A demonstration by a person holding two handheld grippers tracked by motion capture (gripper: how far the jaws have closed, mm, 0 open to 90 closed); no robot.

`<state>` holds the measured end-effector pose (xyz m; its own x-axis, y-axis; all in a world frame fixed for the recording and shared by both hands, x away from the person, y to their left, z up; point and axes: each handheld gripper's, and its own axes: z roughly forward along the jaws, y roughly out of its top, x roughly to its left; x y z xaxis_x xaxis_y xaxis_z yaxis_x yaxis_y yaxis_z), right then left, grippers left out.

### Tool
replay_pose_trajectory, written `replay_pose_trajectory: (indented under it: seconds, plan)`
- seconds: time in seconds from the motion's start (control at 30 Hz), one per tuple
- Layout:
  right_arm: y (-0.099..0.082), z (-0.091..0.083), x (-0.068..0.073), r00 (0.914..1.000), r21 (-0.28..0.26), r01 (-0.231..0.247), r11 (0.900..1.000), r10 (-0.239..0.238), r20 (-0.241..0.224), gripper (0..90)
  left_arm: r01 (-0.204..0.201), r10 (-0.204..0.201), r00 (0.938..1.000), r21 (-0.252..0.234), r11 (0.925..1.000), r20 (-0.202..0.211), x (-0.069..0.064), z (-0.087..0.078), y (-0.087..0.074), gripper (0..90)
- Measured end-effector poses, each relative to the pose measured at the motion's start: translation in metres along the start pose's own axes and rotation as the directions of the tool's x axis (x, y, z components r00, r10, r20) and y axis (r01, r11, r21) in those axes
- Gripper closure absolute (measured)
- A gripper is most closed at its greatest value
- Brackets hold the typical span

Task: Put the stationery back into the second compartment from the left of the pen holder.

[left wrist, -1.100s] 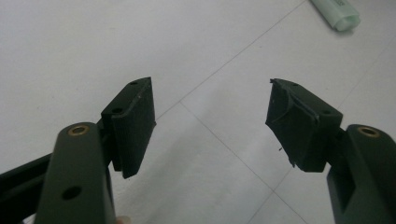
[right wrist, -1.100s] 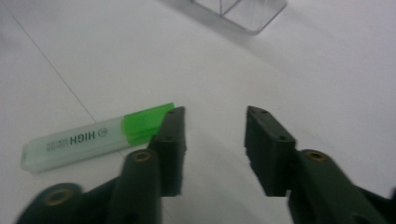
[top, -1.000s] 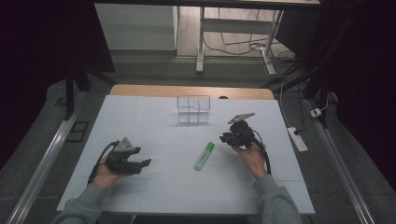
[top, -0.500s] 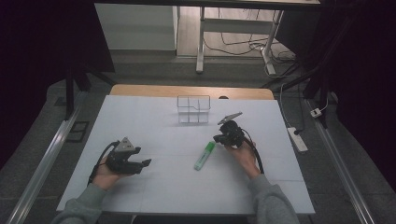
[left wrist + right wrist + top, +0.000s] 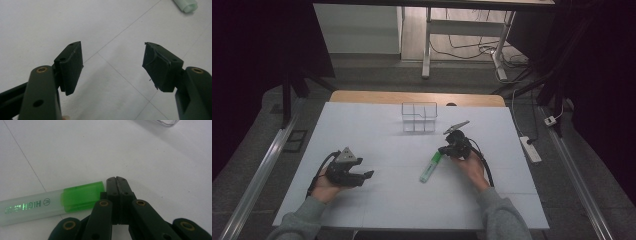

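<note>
A green highlighter point(image 5: 431, 166) lies right of the bench's point(image 5: 377, 200) centre, its long axis running near-to-far. The right claw point(image 5: 116, 180), jaws shut empty, touches its capped far end. The left claw point(image 5: 364, 176) hangs wide, well apart.

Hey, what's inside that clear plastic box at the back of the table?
The clear box looks empty: through its walls only its own dividers and the white table show. Its floor is too small and far off to rule out something tiny.
</note>
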<state>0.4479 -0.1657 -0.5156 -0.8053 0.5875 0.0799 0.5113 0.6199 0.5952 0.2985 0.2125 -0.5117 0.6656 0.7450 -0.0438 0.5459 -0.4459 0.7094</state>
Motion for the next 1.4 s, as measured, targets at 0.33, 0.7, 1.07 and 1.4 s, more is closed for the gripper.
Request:
replay_pose_trajectory:
  seconds: [0.33,0.7,1.07,1.4]
  plan:
    - [0.000,0.001,0.019,0.9986,0.028,0.035,0.9990,-0.034,-0.039,89.1,-0.007,0.007,1.0000,-0.002,1.0000,-0.001,-0.001,-0.001,0.000,32.2]
    - [-0.002,0.000,0.040,0.9950,0.037,0.060,0.9975,-0.057,-0.082,89.1,-0.015,0.015,0.9999,0.002,0.9999,-0.003,-0.002,0.001,0.001,31.9]
    - [-0.003,0.000,0.050,0.9931,0.034,0.070,0.9969,-0.067,-0.097,89.0,-0.021,0.021,0.9998,0.007,0.9997,-0.001,-0.003,0.002,0.001,31.9]
    - [-0.018,-0.034,0.046,0.9992,-0.041,0.041,0.9983,-0.041,0.001,89.0,-0.009,0.009,0.9999,-0.011,0.9999,-0.004,-0.003,-0.002,0.002,31.9]
